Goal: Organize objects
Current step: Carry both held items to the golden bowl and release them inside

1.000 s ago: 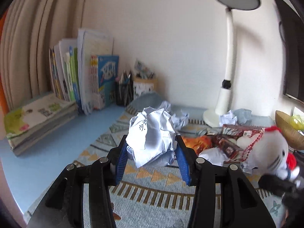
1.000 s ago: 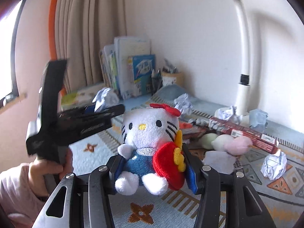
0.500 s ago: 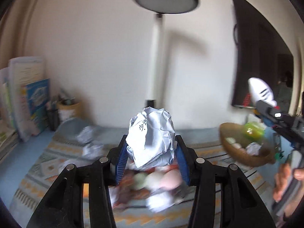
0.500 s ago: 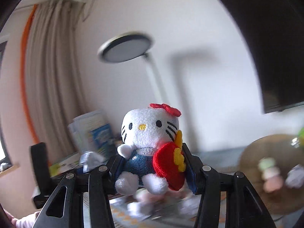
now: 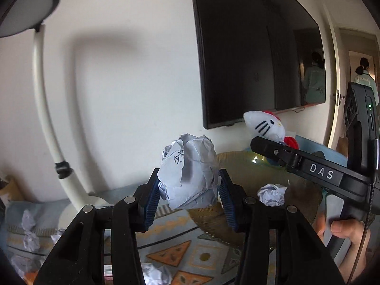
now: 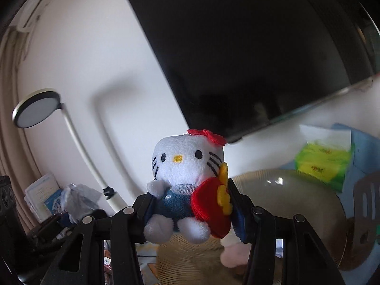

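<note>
Left wrist: left gripper [image 5: 188,200] pinches the paper ball [image 5: 190,173] beside the woven basket [image 5: 239,166].
Right gripper [image 6: 190,211] clamps the plush cat [image 6: 187,180] above that basket [image 6: 285,185]; I'd centre each over the rim before releasing.

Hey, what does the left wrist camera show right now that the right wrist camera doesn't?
Only the left wrist view shows the left tongs shut on a paper ball, another paper wad lying in the basket, and people in a doorway. Only the right wrist view shows the green tissue pack and the plush's face from the front, held in the right tongs. Both show the plush, the basket, the lamp and the TV.
</note>
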